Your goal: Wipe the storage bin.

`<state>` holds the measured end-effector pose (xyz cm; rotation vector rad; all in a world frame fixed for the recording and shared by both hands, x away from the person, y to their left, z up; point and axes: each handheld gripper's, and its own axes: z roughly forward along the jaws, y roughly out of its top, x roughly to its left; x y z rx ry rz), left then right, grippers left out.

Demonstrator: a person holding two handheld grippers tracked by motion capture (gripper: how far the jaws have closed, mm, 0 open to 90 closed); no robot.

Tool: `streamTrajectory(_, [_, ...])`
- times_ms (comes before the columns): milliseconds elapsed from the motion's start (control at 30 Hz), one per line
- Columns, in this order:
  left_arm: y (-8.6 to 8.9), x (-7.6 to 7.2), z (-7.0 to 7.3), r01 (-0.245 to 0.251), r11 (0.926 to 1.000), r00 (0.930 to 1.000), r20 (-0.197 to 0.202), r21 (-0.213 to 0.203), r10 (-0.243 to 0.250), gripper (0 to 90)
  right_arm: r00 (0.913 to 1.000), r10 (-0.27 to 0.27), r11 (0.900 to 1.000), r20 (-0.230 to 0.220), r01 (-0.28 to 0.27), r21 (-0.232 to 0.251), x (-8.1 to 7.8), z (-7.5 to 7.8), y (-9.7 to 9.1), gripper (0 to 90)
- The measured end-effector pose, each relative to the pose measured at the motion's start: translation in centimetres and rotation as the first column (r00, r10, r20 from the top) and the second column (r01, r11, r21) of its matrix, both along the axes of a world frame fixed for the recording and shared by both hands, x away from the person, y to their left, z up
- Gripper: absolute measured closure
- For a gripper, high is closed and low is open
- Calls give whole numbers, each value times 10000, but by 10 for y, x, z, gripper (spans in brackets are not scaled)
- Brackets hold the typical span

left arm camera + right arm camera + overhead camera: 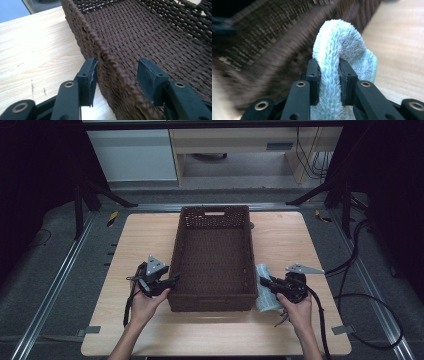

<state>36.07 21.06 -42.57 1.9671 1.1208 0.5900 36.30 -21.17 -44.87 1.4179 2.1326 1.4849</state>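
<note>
High view: a brown woven basket point(214, 257), rectangular with a cut-out handle slot in its far end wall, sits mid-table on a pale wood-grain tabletop point(280, 240) with rounded corners. The weave is tight and ribbed, with a thick twisted cord along the rim. The left gripper point(172, 281), black with a grey three-cornered plate on top, is at the basket's near-left corner. The right gripper point(263, 282) is just beside the basket's right wall, near its front corner, where a pale blue-green towel point(265, 292) lies against the wall.

Left gripper view: the jaws stand apart astride the corded rim point(110, 60), one pad point(91, 75) outside the wall, the other inside; neither presses on the weave, so the tool is open.

Right gripper view: the jaws are clamped on a fold of the towel point(342, 42), fluffy terry pile bulging in a rounded hump above the pads. The basket wall behind is blurred.

Surroundings: grey carpet-like floor, metal rails flanking the table, black cables coiled at right, dark stand legs, pale cabinets at the far wall.
</note>
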Motion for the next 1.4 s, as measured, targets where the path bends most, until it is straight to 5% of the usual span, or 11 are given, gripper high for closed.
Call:
streamTrajectory(67, [1, -1, -2, 40, 9999, 10000, -83, -156, -41, 518, 9996, 36, 9997, 268, -43, 258, -7, 8, -2, 743])
streamTrajectory(200, [1, -1, -3, 104, 9993, 9997, -238, -350, -112, 556, 9992, 202, 9998, 349, -199, -85, -17, 14, 2, 742])
streamTrajectory(733, [2, -3, -4, 29, 9988, 9998, -214, -495, -39, 591, 9939, 168, 9910, -1090, -310, -1301, -25, -34, 17, 741])
streamTrajectory(867, [2, -3, -5, 7, 9984, 9997, -248, -564, -21, 586, 9957, 253, 9922, -895, -359, -1192, -31, -25, 15, 741])
streamTrajectory(1033, [2, -2, -5, 11, 9982, 9996, -263, -604, -27, 586, 9998, 174, 9997, 39, -173, -166, -44, 2, 2, 741])
streamTrajectory(1167, [2, -2, -5, -4, 9984, 9996, -267, -570, -12, 586, 9984, 241, 9997, 510, -241, -7, -55, 15, 2, 742])
streamTrajectory(1400, [1, -3, -4, -25, 9990, 9997, -232, -443, 15, 586, 9993, 248, 9967, -271, -268, -768, -56, -5, 12, 742])
